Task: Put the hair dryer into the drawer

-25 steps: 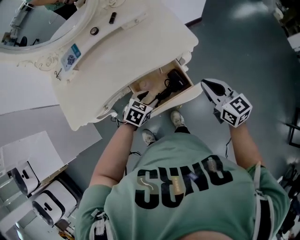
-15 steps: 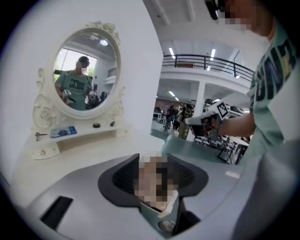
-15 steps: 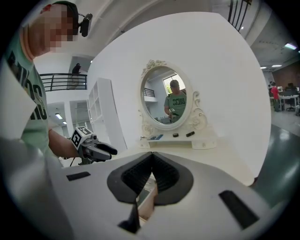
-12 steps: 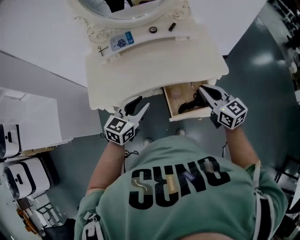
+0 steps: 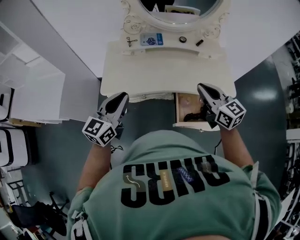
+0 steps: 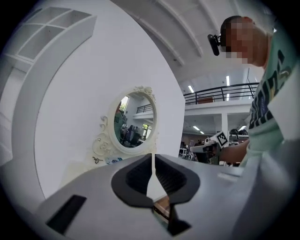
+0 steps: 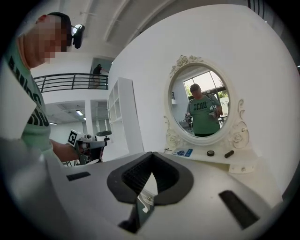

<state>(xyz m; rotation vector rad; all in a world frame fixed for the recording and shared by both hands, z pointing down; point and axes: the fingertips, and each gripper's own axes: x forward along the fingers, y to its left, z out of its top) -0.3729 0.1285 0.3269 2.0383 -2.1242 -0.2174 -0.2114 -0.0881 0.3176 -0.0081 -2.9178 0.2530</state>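
Bench: cream carved bench [image 5: 164,70] with an oval mirror [image 5: 173,9].
Hair dryer: black hair dryer [image 5: 194,114] lies inside the open wooden drawer [image 5: 177,110] under the bench's right side.
Left hand-held gripper [image 5: 123,96]: level, just off the bench's left front edge; jaws closing to a thin slit, nothing between them.
Right hand-held gripper [image 5: 201,87]: above the open drawer; jaws together, empty.

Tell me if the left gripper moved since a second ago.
Yes: the left gripper, jaws closing empty, has left the drawer for the left front corner of the table.
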